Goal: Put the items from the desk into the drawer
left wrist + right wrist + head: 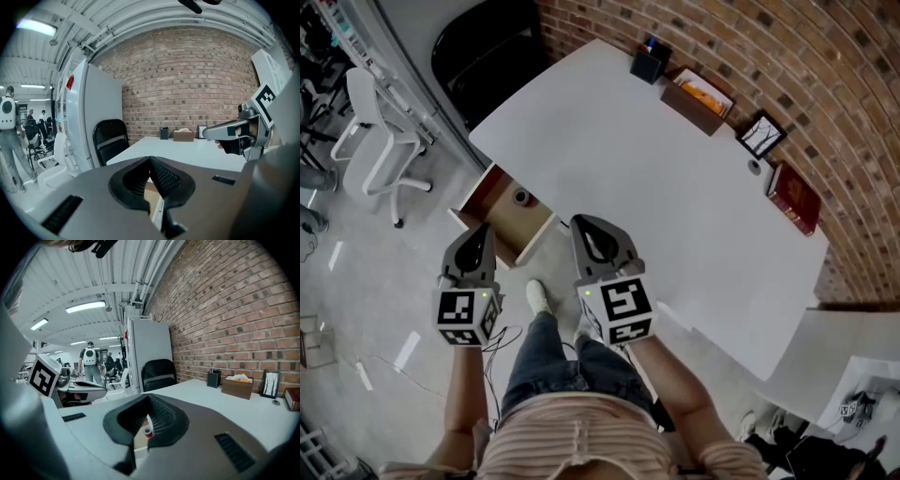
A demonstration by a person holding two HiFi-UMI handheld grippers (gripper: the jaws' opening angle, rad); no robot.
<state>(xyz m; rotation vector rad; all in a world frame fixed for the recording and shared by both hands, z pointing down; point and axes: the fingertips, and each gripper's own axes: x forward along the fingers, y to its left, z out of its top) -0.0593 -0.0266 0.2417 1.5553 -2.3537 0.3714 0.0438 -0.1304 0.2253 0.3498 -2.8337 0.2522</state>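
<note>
Drawer [484,194] open, tape roll [522,198] inside, black chair [483,52] beyond desk [656,187] corner

- The head view looks steeply down from above the desk [656,178]; the open drawer [508,225] lies at nine o'clock.
- Both gripper views face nearly level, low, toward the brick wall [187,79], sharing the desk.
</note>
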